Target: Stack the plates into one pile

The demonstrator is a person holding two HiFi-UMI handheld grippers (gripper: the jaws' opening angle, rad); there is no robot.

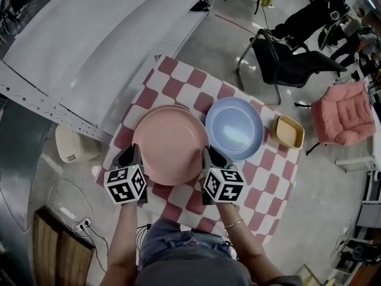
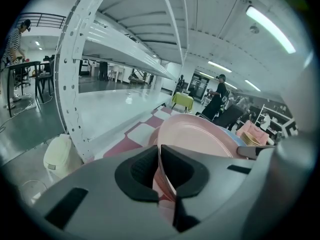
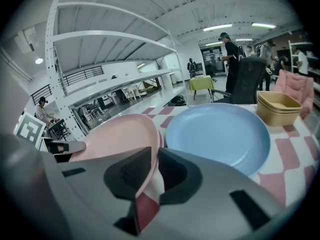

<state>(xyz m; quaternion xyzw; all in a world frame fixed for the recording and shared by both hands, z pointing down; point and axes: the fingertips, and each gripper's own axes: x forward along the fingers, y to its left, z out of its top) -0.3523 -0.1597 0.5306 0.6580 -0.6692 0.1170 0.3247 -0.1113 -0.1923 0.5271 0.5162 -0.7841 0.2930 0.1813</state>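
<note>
In the head view, the left gripper [image 1: 132, 154] and the right gripper [image 1: 209, 155] hold the pink plate [image 1: 169, 145] between them by its opposite rims. The blue plate [image 1: 234, 127] lies alone just beyond the right gripper, so we judge the pile is not yet made.

In the left gripper view, the jaws pinch the thin rim, almost closed.

In the right gripper view, the jaws clamp the rim too. The plate looks smooth and shallow.

Red-and-white checked tablecloth [image 1: 268, 165], black chair [image 1: 286, 61], pink armchair [image 1: 345, 115], cream bin [image 1: 74, 145] on floor, white shelving [image 1: 89, 46]
</note>
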